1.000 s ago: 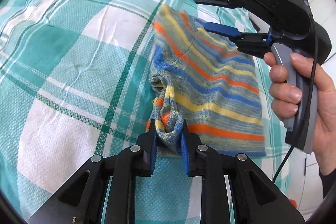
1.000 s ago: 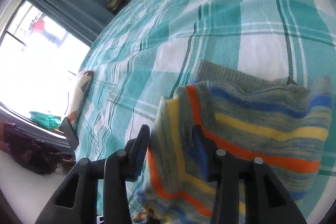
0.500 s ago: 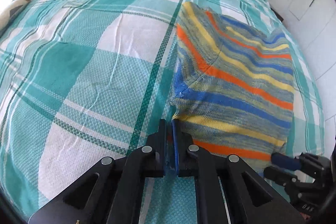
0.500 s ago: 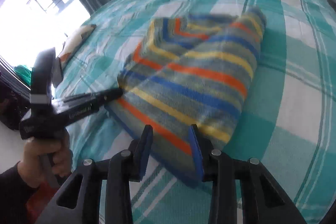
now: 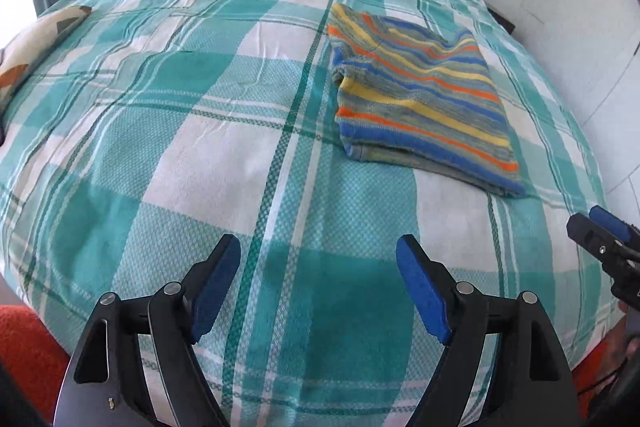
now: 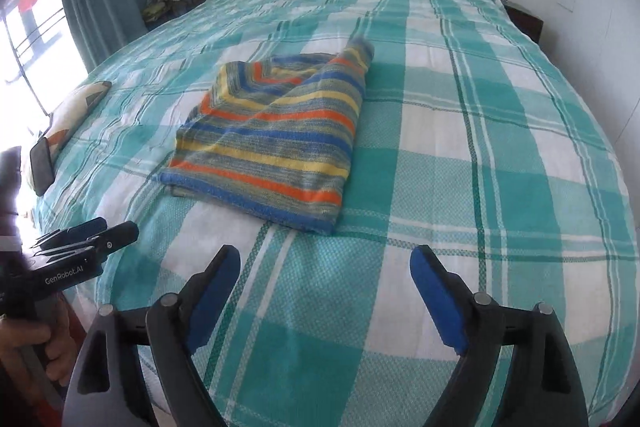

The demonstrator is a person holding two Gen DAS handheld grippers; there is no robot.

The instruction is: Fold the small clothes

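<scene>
Lying folded on the checked bedspread (image 5: pixel 168 155), the striped knit garment (image 5: pixel 420 95) sits upper right of centre in the left view, well apart from both grippers. It looks soft, light and floppy, probably best pinched at a corner or hem edge. The left gripper (image 5: pixel 320 283) and right gripper (image 6: pixel 324 291) both hang spread wide, holding nothing, low in frame.

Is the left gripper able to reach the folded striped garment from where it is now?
Probably yes. The left gripper is open with its jaws wide apart, and only bare plaid bedspread lies between it and the striped garment.
</scene>
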